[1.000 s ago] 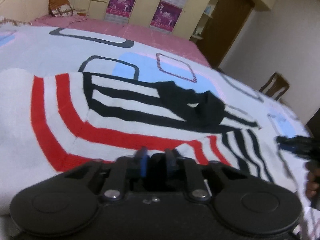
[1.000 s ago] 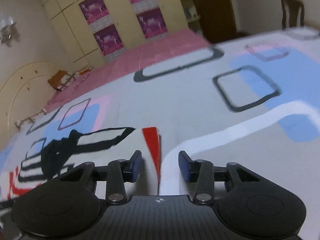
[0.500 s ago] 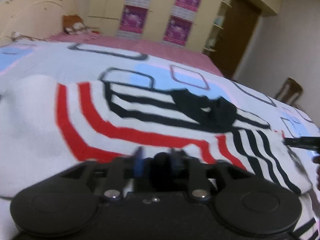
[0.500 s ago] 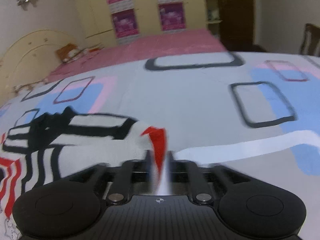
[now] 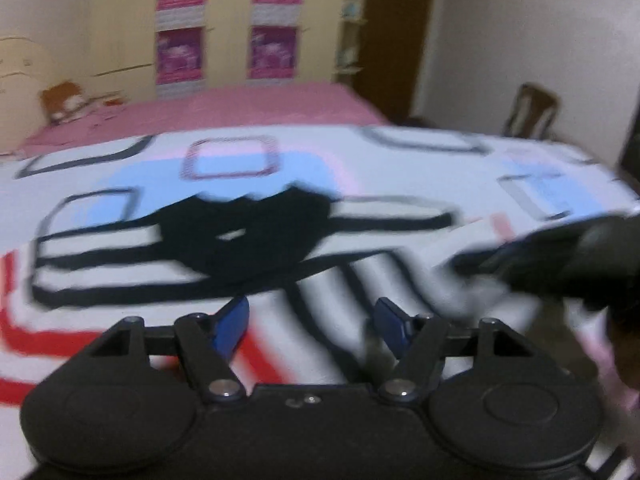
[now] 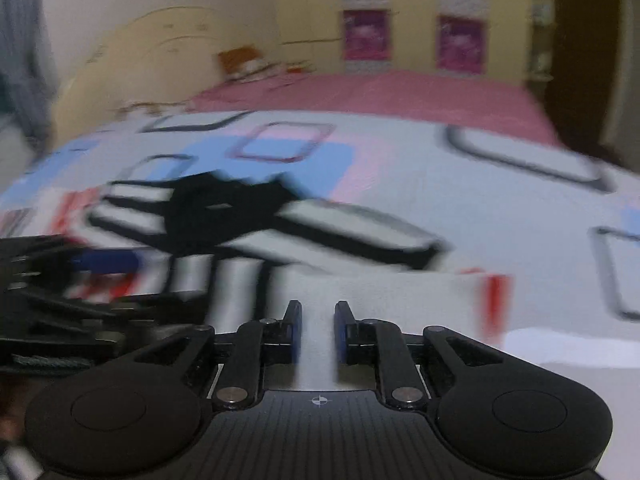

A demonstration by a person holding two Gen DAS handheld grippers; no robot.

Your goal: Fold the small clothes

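Observation:
A small white sweater [image 5: 160, 264] with black and red stripes and a black collar [image 5: 244, 236] lies on the patterned bedspread; it also shows in the right wrist view [image 6: 256, 240]. My left gripper [image 5: 312, 320] is open and empty just above the sweater's lower part. My right gripper [image 6: 318, 320] is nearly shut with white sweater cloth between its pads, and its sleeve lies folded across the body. The right gripper shows blurred at the right of the left wrist view [image 5: 552, 256]. The left gripper shows blurred at the left of the right wrist view [image 6: 80, 280].
The sweater lies on a white bedspread [image 6: 500, 208] with blue, pink and grey squares. A pink bed [image 5: 224, 112] and yellow wardrobes with purple posters [image 5: 180, 20] stand behind. A wooden chair [image 5: 532, 112] and dark door [image 5: 396, 36] are at the right.
My left gripper has let go of the sweater hem and opened. My right gripper shut on the sleeve end and carried it left across the sweater toward the left gripper.

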